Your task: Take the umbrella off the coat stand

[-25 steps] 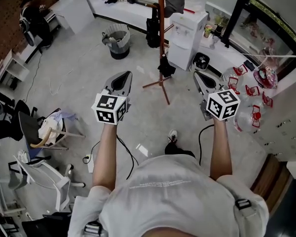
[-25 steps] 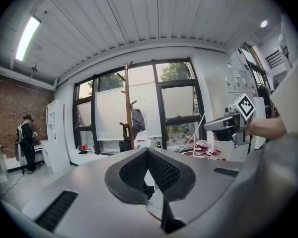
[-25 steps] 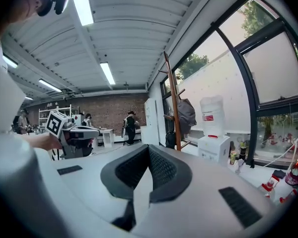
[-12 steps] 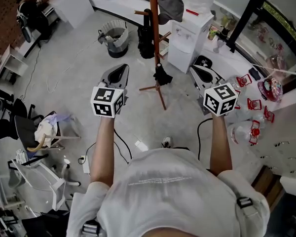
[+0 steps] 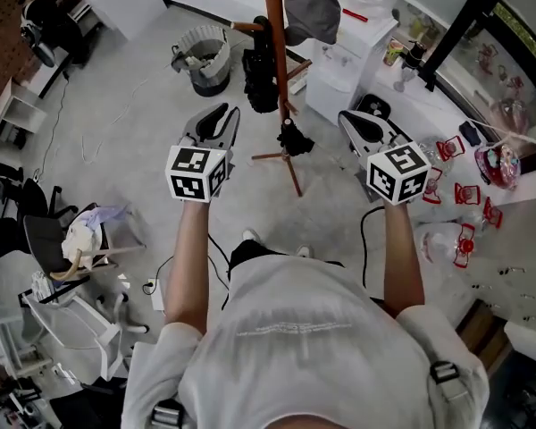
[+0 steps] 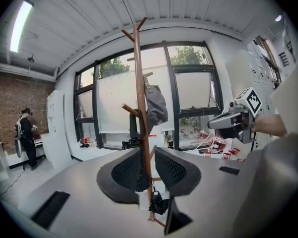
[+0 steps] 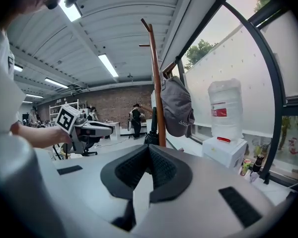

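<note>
The brown coat stand point(image 5: 273, 34) rises just ahead of me, between my two grippers. A black folded umbrella point(image 5: 261, 71) hangs from a peg on the stand's left side; in the left gripper view the umbrella point(image 6: 133, 129) sits behind the pole point(image 6: 141, 98). A grey cap point(image 5: 311, 9) hangs on the other side. My left gripper point(image 5: 220, 114) points at the stand; its jaws have just been opening and stand slightly apart point(image 6: 148, 150) with nothing between them. My right gripper point(image 5: 348, 118) is to the right of the stand, shut and empty point(image 7: 149, 147).
A water dispenser point(image 5: 347, 59) stands right of the stand, and a lined bin point(image 5: 203, 57) left of it. A small black bundle point(image 5: 295, 138) hangs low on the pole. Chairs point(image 5: 76, 239) crowd the left, red-and-white items point(image 5: 469, 190) the right. A cable point(image 5: 366, 231) crosses the floor.
The person has walked towards the coat stand, which now sits nearer and larger between the grippers. Both grippers moved forward with them. The left jaws now show a small gap.
</note>
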